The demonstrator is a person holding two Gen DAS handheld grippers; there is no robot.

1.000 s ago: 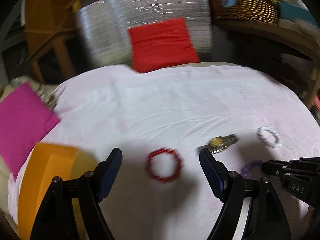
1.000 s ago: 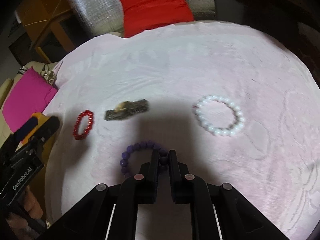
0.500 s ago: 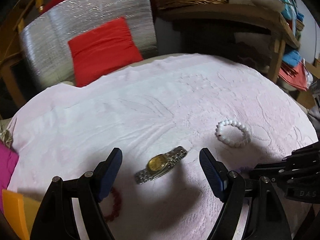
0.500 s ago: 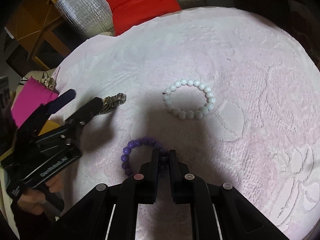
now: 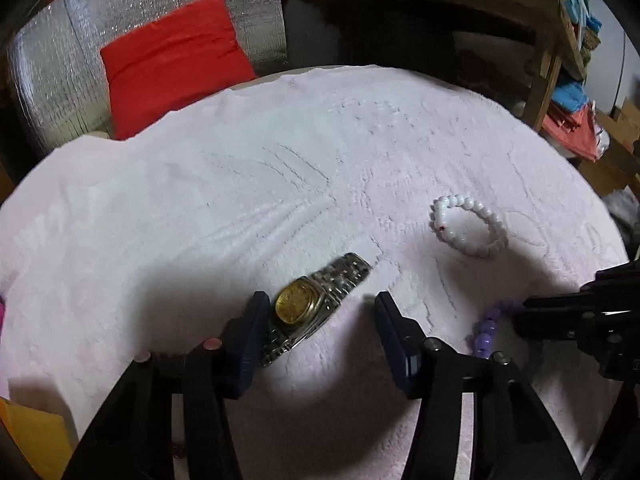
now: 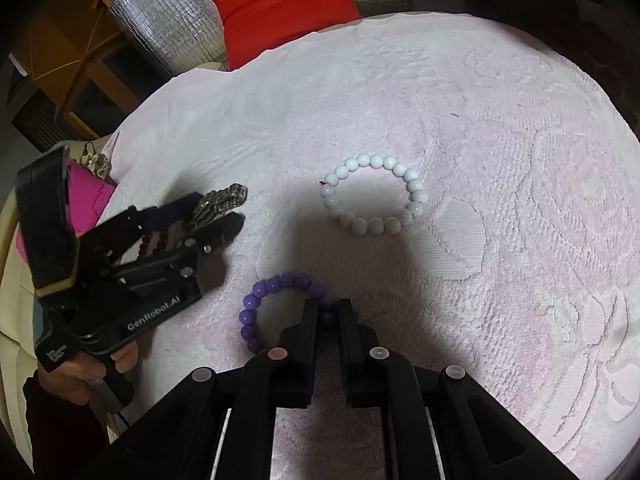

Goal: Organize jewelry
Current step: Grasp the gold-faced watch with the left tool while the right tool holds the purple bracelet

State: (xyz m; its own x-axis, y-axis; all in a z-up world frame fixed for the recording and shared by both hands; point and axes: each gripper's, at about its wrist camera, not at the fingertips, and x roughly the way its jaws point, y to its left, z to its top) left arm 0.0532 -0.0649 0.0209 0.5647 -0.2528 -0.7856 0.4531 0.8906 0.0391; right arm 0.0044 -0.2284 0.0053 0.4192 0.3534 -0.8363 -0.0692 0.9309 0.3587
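The watch (image 5: 316,312) lies on the pink cloth (image 5: 280,184) between the closing jaws of the left gripper (image 5: 320,316), one finger (image 5: 252,336) at its case, the other apart. Its steel links look heavy, slick and floppy; gripping across the rigid case seems best. The right gripper (image 6: 329,312) is clenched on the purple bracelet (image 6: 264,300). Only the right view shows red beads (image 6: 154,240) under the left gripper.

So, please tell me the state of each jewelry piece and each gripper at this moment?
Wristwatch: lying flat on the pink cloth, between the left gripper's jaws, not yet pinched.
Left gripper: jaws closing around the wristwatch.
Purple bead bracelet: on the cloth, one side clamped.
Right gripper: shut on the purple bead bracelet.
White bead bracelet: lying free, untouched.
Red bead bracelet: mostly hidden behind the left gripper.
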